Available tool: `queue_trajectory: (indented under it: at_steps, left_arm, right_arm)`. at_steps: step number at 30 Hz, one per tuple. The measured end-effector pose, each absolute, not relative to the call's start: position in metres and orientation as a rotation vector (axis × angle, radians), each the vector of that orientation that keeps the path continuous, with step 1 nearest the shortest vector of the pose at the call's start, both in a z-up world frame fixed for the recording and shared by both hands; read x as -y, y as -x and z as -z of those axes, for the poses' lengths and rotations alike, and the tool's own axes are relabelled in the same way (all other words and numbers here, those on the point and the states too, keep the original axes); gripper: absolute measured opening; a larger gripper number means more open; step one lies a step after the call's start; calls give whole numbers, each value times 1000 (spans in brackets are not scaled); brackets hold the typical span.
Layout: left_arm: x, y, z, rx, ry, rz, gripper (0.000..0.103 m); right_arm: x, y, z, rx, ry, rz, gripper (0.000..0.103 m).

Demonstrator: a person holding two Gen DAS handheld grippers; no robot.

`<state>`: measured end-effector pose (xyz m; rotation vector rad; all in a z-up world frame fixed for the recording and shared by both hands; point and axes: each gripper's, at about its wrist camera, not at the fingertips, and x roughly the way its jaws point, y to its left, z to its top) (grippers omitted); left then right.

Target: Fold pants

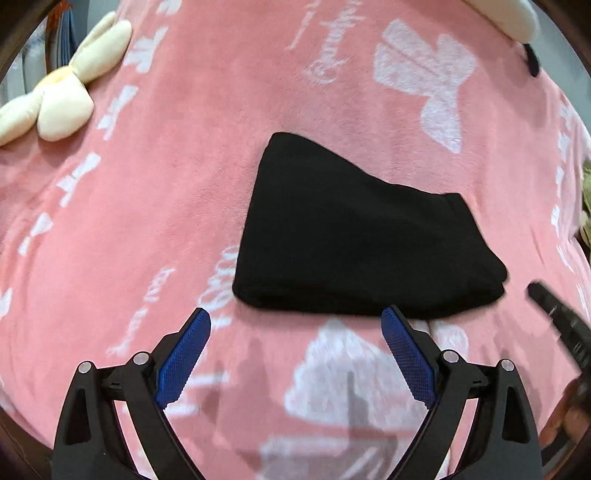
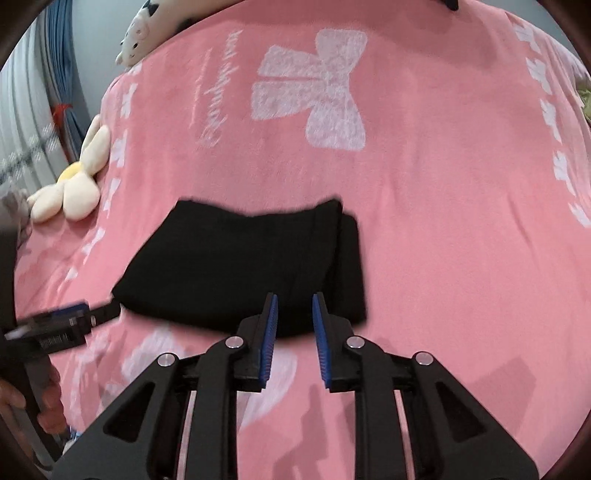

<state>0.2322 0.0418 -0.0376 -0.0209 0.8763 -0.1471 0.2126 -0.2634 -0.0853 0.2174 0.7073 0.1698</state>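
The black pants [image 1: 347, 243] lie folded into a compact bundle on the pink blanket [image 1: 147, 206]. My left gripper [image 1: 295, 317] is wide open and empty, just in front of the bundle's near edge. In the right wrist view the pants [image 2: 236, 266] lie ahead and a little left. My right gripper [image 2: 294, 299] is open by a narrow gap and empty, its tips over the bundle's near edge. The right gripper shows at the right edge of the left wrist view [image 1: 561, 321]; the left gripper shows at the left of the right wrist view [image 2: 62, 325].
A cream flower-shaped plush [image 1: 62, 88] lies at the far left of the bed, also in the right wrist view [image 2: 77, 181]. A white plush toy [image 2: 144, 29] lies at the bed's far end. Curtains [image 2: 33, 110] hang at the left.
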Motion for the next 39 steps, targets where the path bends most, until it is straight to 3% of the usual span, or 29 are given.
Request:
queue_trajectory:
  at_steps: [4,5,6,8,31,34,39]
  left_arm:
    - [-38,-201,31,-850,-31,125,91]
    - [-37,-191,29,-839,-48,115,91]
    - [-35,-189,28,-832,-56,113,91]
    - [-34,-172,29,-823,-77,107,91]
    - [-26,-141,61,-862,-97,116,89]
    - [-25,-140,64,-874,-98,123,84]
    - [-26,-139,69,-881,-91,123,83]
  right_arm:
    - [255,-170,88,-694,-193,-116,20]
    - [251,-162,87,-684,-181,-103,26]
    - [248,-153,87,-672,-178,-89,37]
    - [244,-137,86,-636,-163,-81,44]
    - [238,-122,114,-724,-167,-47,55]
    - [237,-121,115,-728,-163,-39,58]
    - [235,-119,117,-736,-160,-35,59]
